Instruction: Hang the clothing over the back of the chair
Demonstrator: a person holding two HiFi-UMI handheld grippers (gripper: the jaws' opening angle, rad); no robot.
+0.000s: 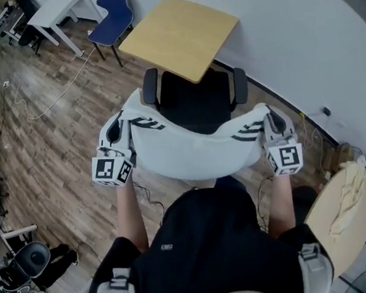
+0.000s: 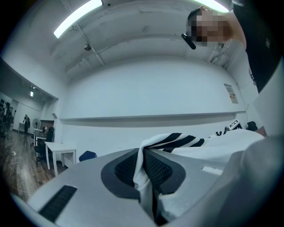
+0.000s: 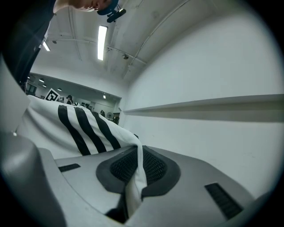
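Shirt-hanging check, head view first. Both forearms are out in front of the person, roughly parallel, elbows tucked by the torso: left forearm [image 1: 131, 214] and right forearm [image 1: 278, 200] both point to 12 o'clock. Each ends in a gripper w/ its marker cube facing up at the cam.

White clothing [image 1: 190, 149] w/ black stripes is stretched wide between the two grippers and sags a bit in the middle. It sits at the near, 6 o'clock edge of the black office chair [image 1: 194, 102], covering that edge. Can't tell if the fabric actually touches the chair back or just hangs above it.

Left gripper [image 1: 120, 128] has the 9 o'clock end of the garment, right gripper [image 1: 270, 123] the 3 o'clock end, about level w/ each other.

Left gripper view: left gripper [image 2: 144, 170] is pinched tight on a fold of the clothing [image 2: 213, 148], cloth squeezed between the pads, the rest trailing off toward 3 o'clock.

Right gripper view: same deal. Right gripper [image 3: 135, 170] is clamped on a white edge, and the striped part of the clothing [image 3: 75, 128] spreads out toward 10 o'clock.

Beyond the chair at 12 o'clock there's a wooden table [image 1: 180, 34], w/ a blue chair [image 1: 115, 9] at about 11.
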